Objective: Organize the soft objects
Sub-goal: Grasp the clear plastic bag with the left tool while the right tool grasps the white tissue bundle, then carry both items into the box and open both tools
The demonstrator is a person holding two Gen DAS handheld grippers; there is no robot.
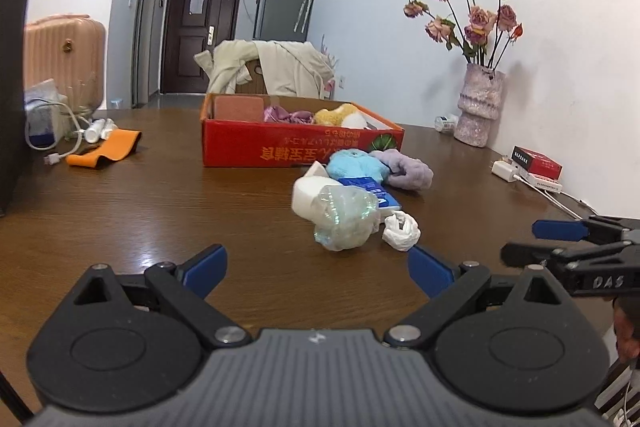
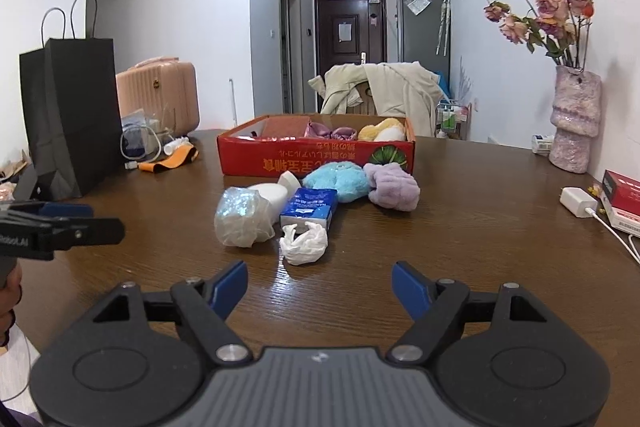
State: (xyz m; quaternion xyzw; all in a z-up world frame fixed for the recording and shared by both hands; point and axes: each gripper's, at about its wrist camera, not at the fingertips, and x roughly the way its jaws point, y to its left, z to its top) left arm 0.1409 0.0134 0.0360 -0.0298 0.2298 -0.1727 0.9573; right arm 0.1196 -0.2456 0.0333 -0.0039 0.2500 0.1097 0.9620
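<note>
Both pairs of fingers are spread wide with nothing between them: my right gripper point(image 2: 320, 291) hangs low over the bare brown worktop point(image 2: 480, 227), and my left gripper point(image 1: 318, 273) does the same beside it. From the right fingers, the nearest soft thing is the crumpled white wad point(image 2: 304, 241), just ahead and a touch left of the centre line between the blue pads, so I judge the right hand better lined up on it. From the left fingers that same wad point(image 1: 401, 230) sits ahead and to the right, close to the right-hand pad, while the clear plastic bag bundle point(image 1: 346, 219) lies more squarely ahead; the left hand looks nearer to that one. The wad has no clear long axis; it is a rough lump. Behind these come the white foam block point(image 2: 272, 197), the blue tissue pack point(image 2: 310, 207), the turquoise plush point(image 2: 336, 181) and the lilac plush point(image 2: 394, 187), all crowded together and touching or nearly so, in front of the red cardboard box point(image 2: 316, 157), which already holds a pink cloth and a yellow plush. How the foam block is shaped behind the bag I cannot make out, and the box floor is hidden by its near wall. The other gripper is cut off at the frame edge in each view.
</note>
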